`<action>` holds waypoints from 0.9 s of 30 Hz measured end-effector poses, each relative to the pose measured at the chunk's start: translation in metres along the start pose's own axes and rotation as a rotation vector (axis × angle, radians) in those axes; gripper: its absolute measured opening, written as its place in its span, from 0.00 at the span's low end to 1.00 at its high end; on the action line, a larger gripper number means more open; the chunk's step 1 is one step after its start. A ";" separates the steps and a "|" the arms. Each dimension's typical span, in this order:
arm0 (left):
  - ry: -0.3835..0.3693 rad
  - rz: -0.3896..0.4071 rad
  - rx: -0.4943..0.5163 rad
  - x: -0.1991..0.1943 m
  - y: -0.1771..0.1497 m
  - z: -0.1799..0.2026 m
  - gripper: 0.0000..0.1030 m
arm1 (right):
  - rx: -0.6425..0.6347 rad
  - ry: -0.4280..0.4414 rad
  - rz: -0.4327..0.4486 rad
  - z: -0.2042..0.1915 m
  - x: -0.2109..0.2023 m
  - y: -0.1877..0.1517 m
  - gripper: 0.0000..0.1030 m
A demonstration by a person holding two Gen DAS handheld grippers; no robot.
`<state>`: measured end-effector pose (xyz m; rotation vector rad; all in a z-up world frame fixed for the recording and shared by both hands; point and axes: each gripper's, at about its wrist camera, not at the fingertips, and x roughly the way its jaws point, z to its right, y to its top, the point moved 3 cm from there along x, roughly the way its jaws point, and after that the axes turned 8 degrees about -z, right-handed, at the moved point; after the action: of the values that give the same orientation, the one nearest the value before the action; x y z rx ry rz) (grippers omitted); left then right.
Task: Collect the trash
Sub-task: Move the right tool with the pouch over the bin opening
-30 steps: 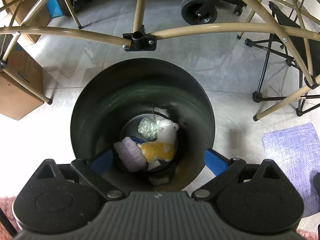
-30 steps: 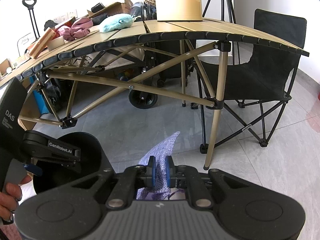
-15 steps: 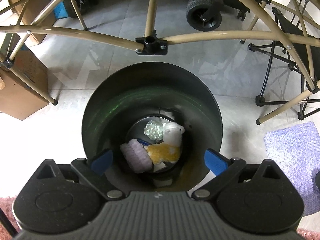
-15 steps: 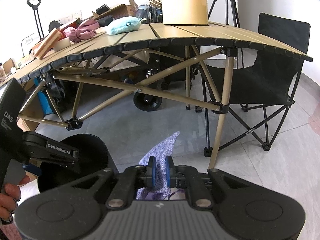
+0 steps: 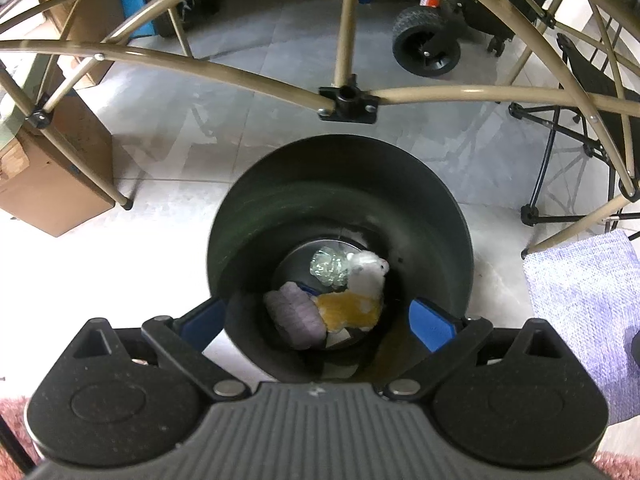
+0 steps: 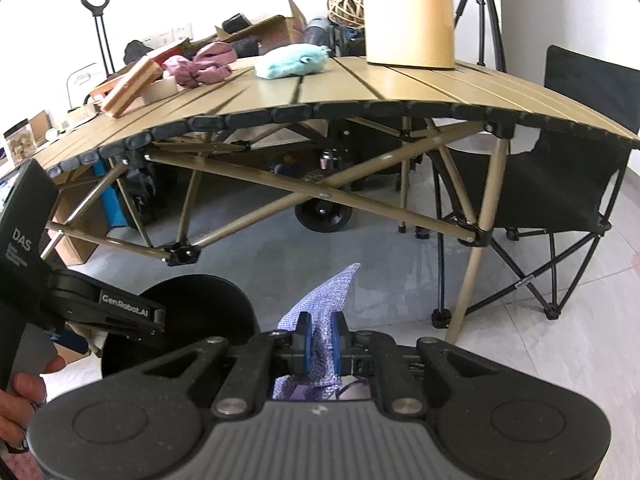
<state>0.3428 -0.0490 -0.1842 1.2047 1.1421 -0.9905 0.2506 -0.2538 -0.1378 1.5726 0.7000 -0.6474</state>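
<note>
I take the black bin (image 5: 340, 208) as my landmark. My left gripper (image 5: 316, 320) hangs above its mouth and points steeply down into it, jaws spread wide with one blue pad on either side of the near rim and nothing between them. At the bottom of the bin lie a white and yellow plush toy (image 5: 356, 292), a pale purple bundle (image 5: 294, 314) and a crumpled clear wrapper (image 5: 329, 267).

My right gripper (image 6: 320, 342) sits just to the right of the bin, its jaws pinched fully together on a purple cloth (image 6: 326, 300). A peak of the cloth stands above the pads and the rest hangs bunched below them. In the left wrist view the same cloth (image 5: 584, 304) shows to the right of the bin.

I judge the cloth to be light, soft and limp. It should drape and swing, and it won't break. The fabric looks textured, so it is unlikely to slip. A pinch on a gathered fold, as I have now, seems the right hold. The trailing part could catch on the bin's rim, so I would carry it well over the mouth before letting go.
</note>
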 end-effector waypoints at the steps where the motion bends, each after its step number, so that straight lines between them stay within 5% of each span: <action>1: 0.000 0.002 -0.003 -0.001 0.000 -0.003 0.98 | -0.004 0.004 0.001 -0.002 0.000 0.001 0.09; 27: -0.018 0.049 -0.112 -0.024 -0.007 -0.081 0.98 | -0.140 0.106 -0.008 -0.091 0.012 0.013 0.09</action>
<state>0.3224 0.0301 -0.1622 1.1272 1.1339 -0.8868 0.2694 -0.1637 -0.1288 1.4832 0.8135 -0.5124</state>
